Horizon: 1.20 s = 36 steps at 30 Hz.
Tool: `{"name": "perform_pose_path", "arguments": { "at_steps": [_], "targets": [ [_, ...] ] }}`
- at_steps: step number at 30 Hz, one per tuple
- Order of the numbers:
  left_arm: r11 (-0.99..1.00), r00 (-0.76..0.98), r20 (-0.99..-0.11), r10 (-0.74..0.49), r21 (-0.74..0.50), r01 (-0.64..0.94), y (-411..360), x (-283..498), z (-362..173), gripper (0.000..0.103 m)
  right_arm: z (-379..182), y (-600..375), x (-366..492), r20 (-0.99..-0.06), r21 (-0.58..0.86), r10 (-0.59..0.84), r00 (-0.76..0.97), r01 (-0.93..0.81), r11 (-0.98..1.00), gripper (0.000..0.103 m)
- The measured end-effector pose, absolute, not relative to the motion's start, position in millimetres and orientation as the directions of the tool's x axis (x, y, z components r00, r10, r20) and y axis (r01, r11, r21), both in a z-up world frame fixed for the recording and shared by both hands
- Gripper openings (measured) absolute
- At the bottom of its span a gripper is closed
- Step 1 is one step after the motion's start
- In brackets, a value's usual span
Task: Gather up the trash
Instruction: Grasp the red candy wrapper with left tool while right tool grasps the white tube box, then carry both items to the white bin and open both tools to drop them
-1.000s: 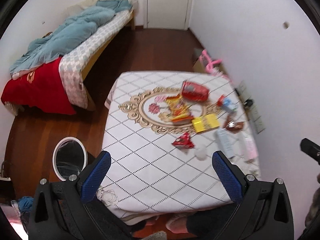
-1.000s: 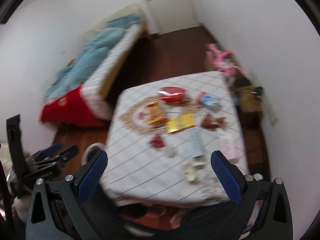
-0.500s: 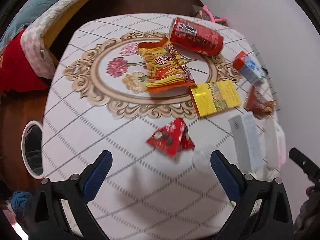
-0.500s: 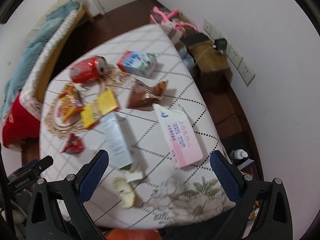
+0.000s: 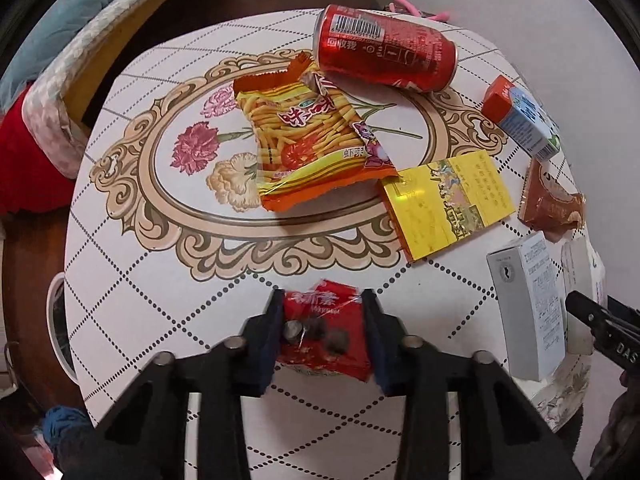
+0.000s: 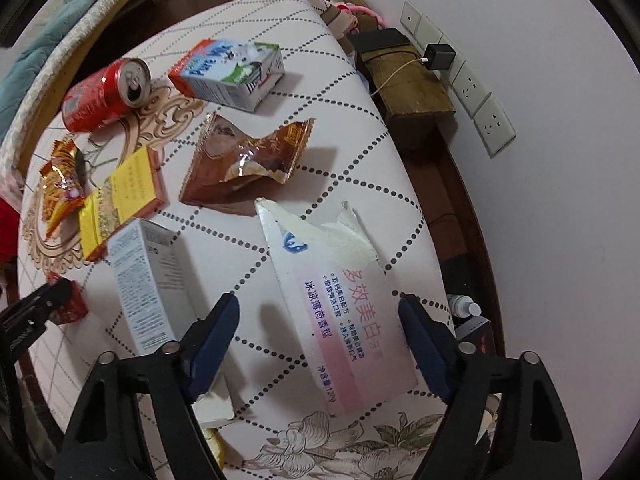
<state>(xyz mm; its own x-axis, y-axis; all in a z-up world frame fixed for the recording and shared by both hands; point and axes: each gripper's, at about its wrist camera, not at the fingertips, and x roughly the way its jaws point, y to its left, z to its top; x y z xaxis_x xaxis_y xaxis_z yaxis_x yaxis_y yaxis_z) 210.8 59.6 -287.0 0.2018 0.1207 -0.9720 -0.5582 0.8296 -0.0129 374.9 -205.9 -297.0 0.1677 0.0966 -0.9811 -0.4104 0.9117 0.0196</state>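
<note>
Left gripper [image 5: 323, 322]: jaws pinching red candy wrapper [image 5: 325, 332] at near edge of table [image 5: 168, 320]. Right gripper [image 6: 318, 334]: jaws spread wide, straddling pink toothpaste box [image 6: 340, 308]. Beyond wrapper: yellow box [image 5: 446, 204], orange snack bag [image 5: 312, 140]. Farthest: red can [image 5: 386, 54], lying on side.

— How many cans on the table?
— One crushed red metal drink can [image 5: 386, 54].
— Wrappers?
— Three: an orange-yellow plastic snack bag [image 5: 310, 140], a brown foil wrapper [image 6: 248, 158], a small red foil wrapper [image 5: 324, 330].
— Boxes?
— Five: a blue-and-white milk carton [image 6: 228, 74], a flat yellow card box [image 5: 446, 204], a long grey card box [image 6: 150, 280], a torn pink-and-white toothpaste box [image 6: 340, 312], perhaps more by the near edge.
</note>
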Motion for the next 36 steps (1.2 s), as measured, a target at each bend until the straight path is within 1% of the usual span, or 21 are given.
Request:
{"name": "perform_pose_path", "arguments": {
  "at_steps": [3,9,12,17,20,21,23,27,36],
  "targets": [
    [0.83,0.202,-0.97,0.132,-0.004,-0.558,54,208,-281,0.029,-301,-205,374,-0.983,0.006,0.082,0.165,-0.418,0.909,0.055],
    [0.827,0.225,-0.959,0.174,0.019,-0.561,41,179,-255,0.027,-290,-211,362,-0.977,0.009,0.101,0.187,-0.438,0.899,0.054],
    [0.825,0.248,-0.946,0.206,0.032,-0.564,35,158,-230,0.027,-281,-212,353,-0.973,0.03,0.128,0.194,-0.44,0.898,0.054],
    [0.821,0.294,-0.924,0.246,0.037,-0.57,33,155,-208,0.026,-258,-213,337,-0.961,0.069,0.179,0.211,-0.442,0.894,0.054],
    [0.815,0.337,-0.904,0.262,0.021,-0.579,29,143,-182,0.026,-236,-213,325,-0.945,0.111,0.235,0.228,-0.452,0.885,0.054],
    [0.814,0.349,-0.899,0.265,0.015,-0.58,41,145,-187,0.026,-233,-214,324,-0.941,0.122,0.249,0.23,-0.456,0.882,0.054],
    [0.811,0.379,-0.883,0.277,0.004,-0.585,50,141,-178,0.026,-216,-210,315,-0.926,0.149,0.29,0.24,-0.475,0.868,0.054],
    [0.805,0.435,-0.842,0.319,-0.002,-0.594,56,125,-143,0.026,-181,-197,296,-0.893,0.192,0.367,0.26,-0.518,0.834,0.054],
    [0.778,0.486,-0.781,0.391,-0.002,-0.629,81,79,-90,0.026,-109,-143,247,-0.82,0.253,0.511,0.258,-0.638,0.728,0.054]
  ]
}}
